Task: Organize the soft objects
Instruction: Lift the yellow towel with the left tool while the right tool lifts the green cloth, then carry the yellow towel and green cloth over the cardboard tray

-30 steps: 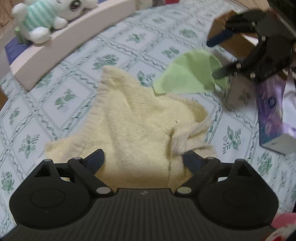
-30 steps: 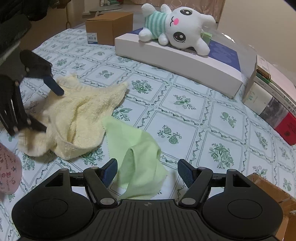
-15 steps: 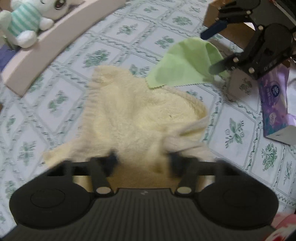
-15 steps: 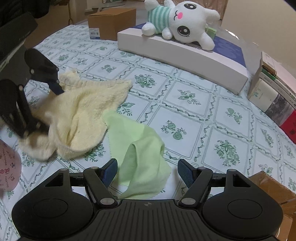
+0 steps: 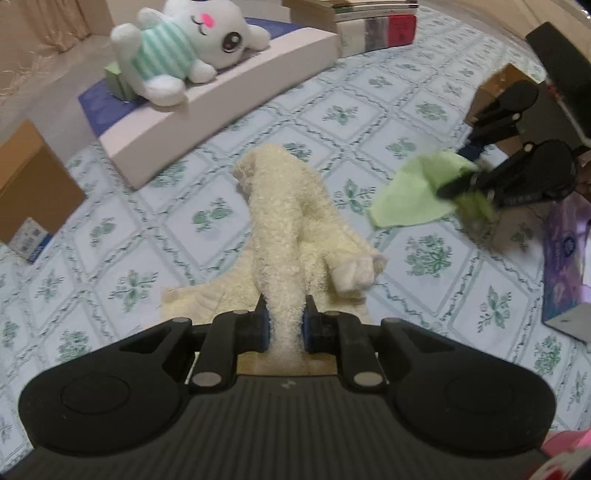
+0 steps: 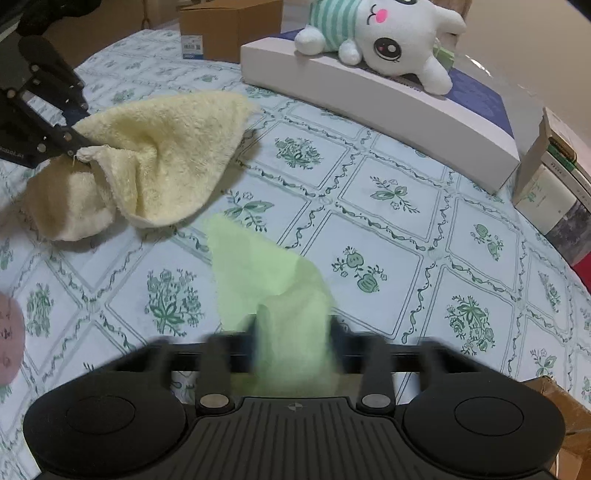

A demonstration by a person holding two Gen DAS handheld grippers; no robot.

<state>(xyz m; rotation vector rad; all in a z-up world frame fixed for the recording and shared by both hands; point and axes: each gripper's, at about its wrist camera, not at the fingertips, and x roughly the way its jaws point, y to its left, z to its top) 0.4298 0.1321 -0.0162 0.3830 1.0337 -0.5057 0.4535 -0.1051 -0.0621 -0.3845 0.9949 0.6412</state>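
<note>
My left gripper [image 5: 286, 325] is shut on a bunched fold of the pale yellow towel [image 5: 291, 225], which is lifted off the patterned tablecloth; the towel also shows in the right wrist view [image 6: 155, 158], hanging from the left gripper [image 6: 75, 146]. My right gripper [image 6: 293, 336] is blurred, its fingers closing around a fold of the light green cloth [image 6: 266, 273]. In the left wrist view the right gripper [image 5: 469, 177] pinches the green cloth [image 5: 417, 192]. A white plush bunny [image 5: 184, 51] in a striped shirt lies on a long white box [image 6: 388, 96].
Cardboard boxes stand at the left [image 5: 26, 184] and far left [image 6: 229, 29]. Stacked books [image 5: 373, 22] and packages [image 6: 554, 184] sit at the back right. A purple tissue pack [image 5: 565, 258] lies right. A pink object [image 6: 9, 339] lies at the left edge.
My left gripper closed on the yellow towel and raised it off the table. My right gripper moved its fingers in around the green cloth, which has bunched up.
</note>
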